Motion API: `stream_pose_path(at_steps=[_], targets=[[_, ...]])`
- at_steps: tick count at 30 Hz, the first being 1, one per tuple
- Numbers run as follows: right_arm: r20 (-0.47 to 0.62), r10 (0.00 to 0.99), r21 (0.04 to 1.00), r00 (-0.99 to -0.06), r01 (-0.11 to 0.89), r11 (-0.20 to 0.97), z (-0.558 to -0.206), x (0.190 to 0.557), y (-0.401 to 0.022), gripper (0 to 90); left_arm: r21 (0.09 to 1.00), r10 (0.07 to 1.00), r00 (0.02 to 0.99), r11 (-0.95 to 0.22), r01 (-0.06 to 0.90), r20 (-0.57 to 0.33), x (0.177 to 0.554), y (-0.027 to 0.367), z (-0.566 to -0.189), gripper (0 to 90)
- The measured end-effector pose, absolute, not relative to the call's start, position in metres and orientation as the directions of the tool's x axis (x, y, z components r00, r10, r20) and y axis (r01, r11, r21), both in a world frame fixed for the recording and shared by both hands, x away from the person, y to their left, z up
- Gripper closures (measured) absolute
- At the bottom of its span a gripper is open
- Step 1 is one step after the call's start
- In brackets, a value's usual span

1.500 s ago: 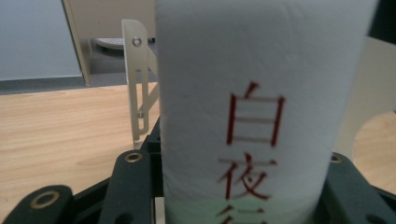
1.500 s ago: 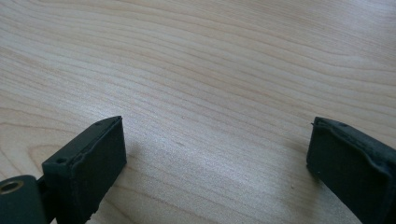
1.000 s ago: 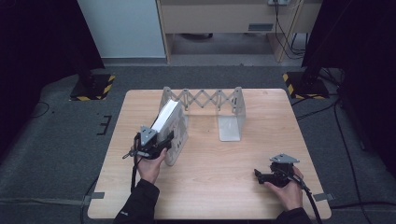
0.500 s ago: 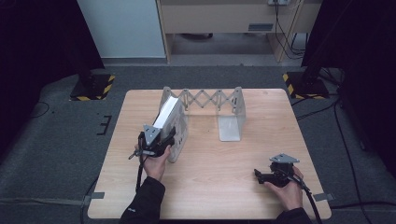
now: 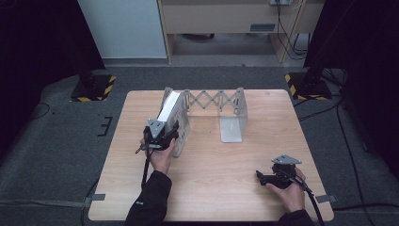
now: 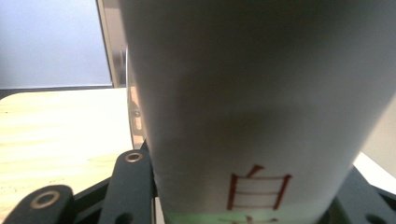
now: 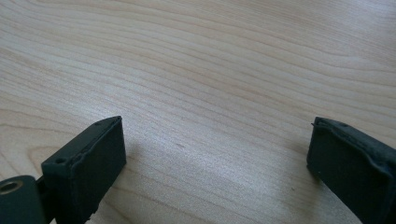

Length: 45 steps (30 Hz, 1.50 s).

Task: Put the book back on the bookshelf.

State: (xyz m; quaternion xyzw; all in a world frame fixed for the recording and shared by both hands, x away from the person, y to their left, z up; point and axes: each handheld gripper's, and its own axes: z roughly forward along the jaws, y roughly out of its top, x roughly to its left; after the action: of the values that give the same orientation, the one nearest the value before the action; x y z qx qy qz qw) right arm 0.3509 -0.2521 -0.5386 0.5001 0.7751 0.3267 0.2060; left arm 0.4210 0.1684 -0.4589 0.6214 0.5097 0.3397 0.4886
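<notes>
On the table (image 5: 211, 188), the rack (image 5: 214, 101) stands at twelve o'clock; the book (image 5: 169, 110) sits at its nine o'clock end.

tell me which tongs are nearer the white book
Left. The left tongs are clamped on the white book at the left end of the expanding metal book rack. The right tongs rest open on the table, far off.

A wooden table (image 5: 235, 188) is set on grey carpet (image 5: 56, 141). A pale cabinet (image 5: 221, 16) is seen behind it.
</notes>
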Motion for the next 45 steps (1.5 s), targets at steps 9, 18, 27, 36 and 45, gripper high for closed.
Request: stream_pose_path(at_steps=[9,18,27,36,45], targets=[[0.008,0.911,0.713,-0.412,0.641,0.284,-0.539,0.351,-0.252,4.9,0.952,0.955,0.283,-0.002,0.305,-0.089,0.426,0.171,-0.461,50.0],[0.010,0.910,0.712,-0.413,0.642,0.284,-0.539,0.351,-0.252,4.9,0.950,0.925,0.367,-0.019,0.312,-0.102,0.400,0.184,-0.467,45.5],[0.008,0.912,0.713,-0.411,0.641,0.282,-0.539,0.351,-0.252,4.9,0.938,0.921,0.369,-0.008,0.346,-0.128,0.399,0.188,-0.485,48.8],[0.009,0.912,0.713,-0.411,0.642,0.283,-0.539,0.351,-0.252,4.8,0.946,0.956,0.277,0.002,0.324,-0.097,0.404,0.179,-0.485,52.2],[0.009,0.912,0.713,-0.411,0.642,0.283,-0.539,0.351,-0.252,4.8,0.948,0.960,0.263,0.012,0.318,-0.101,0.419,0.170,-0.486,51.8]])
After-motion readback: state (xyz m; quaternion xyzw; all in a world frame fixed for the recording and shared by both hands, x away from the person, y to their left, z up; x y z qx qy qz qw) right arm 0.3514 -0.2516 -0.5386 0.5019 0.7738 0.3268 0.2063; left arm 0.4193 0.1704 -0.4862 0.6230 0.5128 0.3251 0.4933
